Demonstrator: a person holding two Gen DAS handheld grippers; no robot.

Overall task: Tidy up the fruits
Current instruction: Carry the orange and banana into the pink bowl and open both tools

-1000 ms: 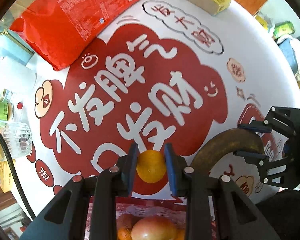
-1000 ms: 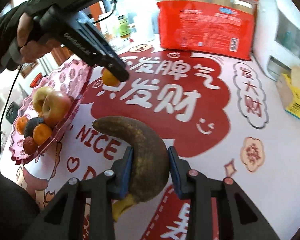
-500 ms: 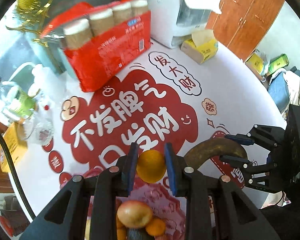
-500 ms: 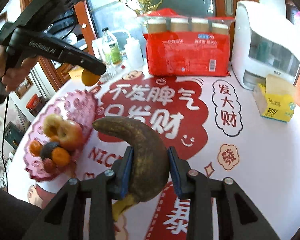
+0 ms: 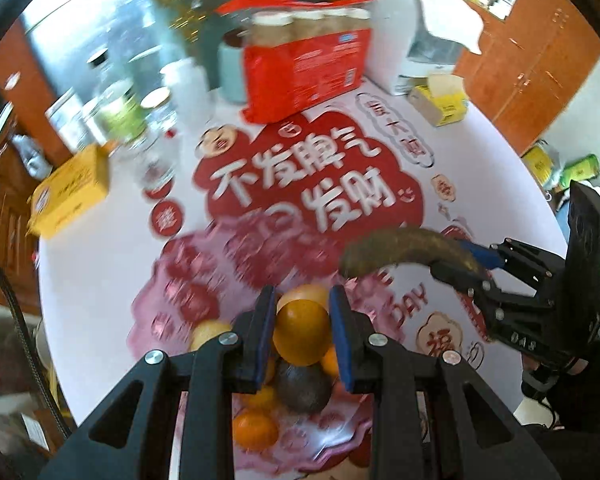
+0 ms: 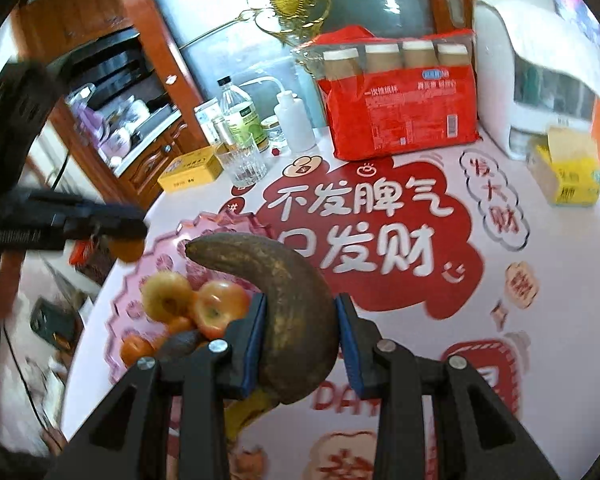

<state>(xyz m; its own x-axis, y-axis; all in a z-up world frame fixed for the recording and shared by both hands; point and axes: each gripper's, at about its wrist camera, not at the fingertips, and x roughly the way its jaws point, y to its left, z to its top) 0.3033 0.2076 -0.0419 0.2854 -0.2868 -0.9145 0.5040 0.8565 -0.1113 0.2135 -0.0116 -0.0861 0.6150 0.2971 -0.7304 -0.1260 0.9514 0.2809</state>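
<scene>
The left gripper (image 5: 302,330) is clenched on an orange (image 5: 301,334), low centre of its view, above the pink fruit tray (image 5: 172,300). The right gripper (image 6: 300,338) grasps a browned banana (image 6: 296,300) between narrow jaws, its tip over the tray's near edge. Only the right view shows the two apples (image 6: 216,308) sharply, and a drinking glass (image 6: 242,162) at upper left; the left view is blurred.

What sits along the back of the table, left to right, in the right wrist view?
Yellow tin → drinking glass → white squeeze bottle → red pack of paper cups → white appliance → yellow tissue box.
</scene>
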